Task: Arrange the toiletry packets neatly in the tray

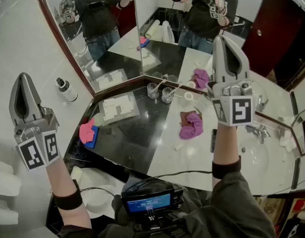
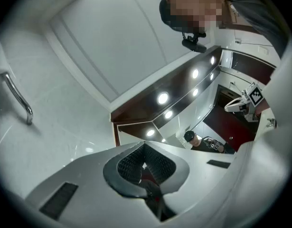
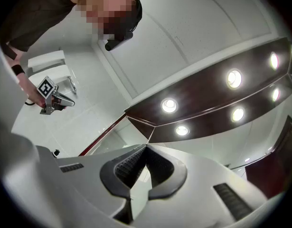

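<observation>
Left gripper (image 1: 24,79): jaws pressed together on nothing, raised at the near left, well apart from the counter.
Right gripper (image 1: 223,39): jaws likewise closed and empty, raised at the right, over the basin side.
Task things: white toiletry packets (image 1: 116,106) lying in the shallow grey rectangular tray (image 1: 134,115), far left on the black stone counter (image 1: 127,143); their order too small to judge.
Risk one: probably a knock on the two clear glass tumblers (image 1: 153,90) standing just right of the tray, caused by a wide or hasty descent.
Risk two: packets skidding out of line, if pushed with shut jaws instead of pinched.
Head view only: tray, packets, tumblers, counter.
Gripper views only: recessed ceiling lights (image 3: 233,78), wall, the opposite gripper; nothing of the counter, so no help in aiming down.
</observation>
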Demonstrator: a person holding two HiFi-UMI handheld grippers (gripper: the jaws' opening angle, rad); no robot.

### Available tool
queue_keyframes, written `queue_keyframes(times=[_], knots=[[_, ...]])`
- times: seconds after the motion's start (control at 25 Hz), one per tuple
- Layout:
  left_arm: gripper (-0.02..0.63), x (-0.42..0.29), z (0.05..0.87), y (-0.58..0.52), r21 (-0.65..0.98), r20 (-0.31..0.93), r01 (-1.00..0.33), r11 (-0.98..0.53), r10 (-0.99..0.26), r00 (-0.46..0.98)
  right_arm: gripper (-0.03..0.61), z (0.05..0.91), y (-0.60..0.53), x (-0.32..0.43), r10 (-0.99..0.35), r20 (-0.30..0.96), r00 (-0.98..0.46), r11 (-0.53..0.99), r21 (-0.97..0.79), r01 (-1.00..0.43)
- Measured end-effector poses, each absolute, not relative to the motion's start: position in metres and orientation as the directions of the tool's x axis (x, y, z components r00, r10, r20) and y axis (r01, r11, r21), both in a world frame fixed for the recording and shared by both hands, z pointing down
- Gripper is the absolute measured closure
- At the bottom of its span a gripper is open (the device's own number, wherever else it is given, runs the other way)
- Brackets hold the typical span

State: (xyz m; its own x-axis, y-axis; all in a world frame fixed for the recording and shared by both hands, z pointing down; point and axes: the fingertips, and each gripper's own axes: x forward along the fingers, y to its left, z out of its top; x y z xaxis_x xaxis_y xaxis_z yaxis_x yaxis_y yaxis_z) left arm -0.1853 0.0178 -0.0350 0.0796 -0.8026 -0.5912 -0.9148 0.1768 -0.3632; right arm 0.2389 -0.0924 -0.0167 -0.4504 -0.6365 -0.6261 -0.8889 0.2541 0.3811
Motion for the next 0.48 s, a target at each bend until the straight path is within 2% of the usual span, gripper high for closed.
queue_keyframes(times=[0.24,0.48], knots=[[0.614,-0.194,0.006,-0.013,-0.354,-0.507,-0.927,0.122,-0.858,0.08,0.571,0.034,-0.127,0.205,-0.687,-0.539,-0.488,0.345,0.349,-0.871],[0.614,-0.208,0.072,-0.05,-0.309,-0.372,-0.95,0.049,-0.925,0.073,0.571,0.103,-0.168,0.158,-0.738,-0.395,-0.547,0.455,0.307,-0.836]])
